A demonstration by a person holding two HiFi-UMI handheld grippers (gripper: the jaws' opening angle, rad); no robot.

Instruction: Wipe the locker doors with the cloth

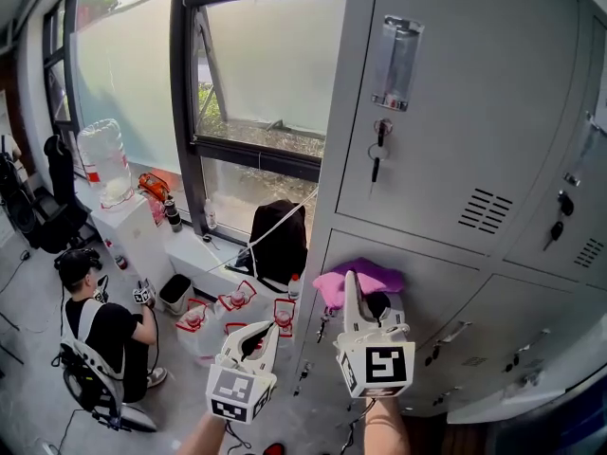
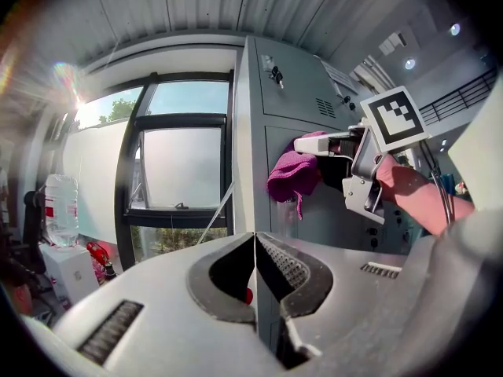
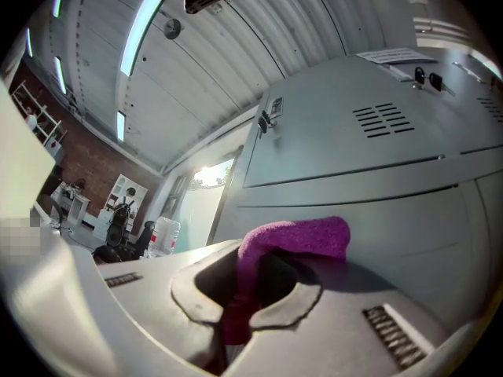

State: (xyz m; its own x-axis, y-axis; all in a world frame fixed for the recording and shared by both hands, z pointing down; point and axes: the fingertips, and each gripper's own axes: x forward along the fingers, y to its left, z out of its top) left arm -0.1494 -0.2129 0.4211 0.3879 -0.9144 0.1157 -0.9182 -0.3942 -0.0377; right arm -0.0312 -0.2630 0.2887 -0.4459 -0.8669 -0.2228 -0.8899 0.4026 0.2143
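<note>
A magenta cloth (image 1: 358,280) is pinched in my right gripper (image 1: 356,285) and pressed against the upper left part of a lower grey locker door (image 1: 446,292). In the right gripper view the cloth (image 3: 295,242) bulges out of the shut jaws, against the door (image 3: 377,210). My left gripper (image 1: 266,335) hangs lower and to the left, away from the lockers, jaws shut with nothing between them. From the left gripper view the cloth (image 2: 295,173) and my right gripper (image 2: 330,144) show against the locker front (image 2: 291,93).
The upper locker door (image 1: 446,112) has a label holder and a key in its lock. Left of the lockers is a big window (image 1: 256,74) with a sill. Below, a person (image 1: 100,335) kneels on the floor near a water bottle (image 1: 102,162), a black bag (image 1: 280,240) and small bottles.
</note>
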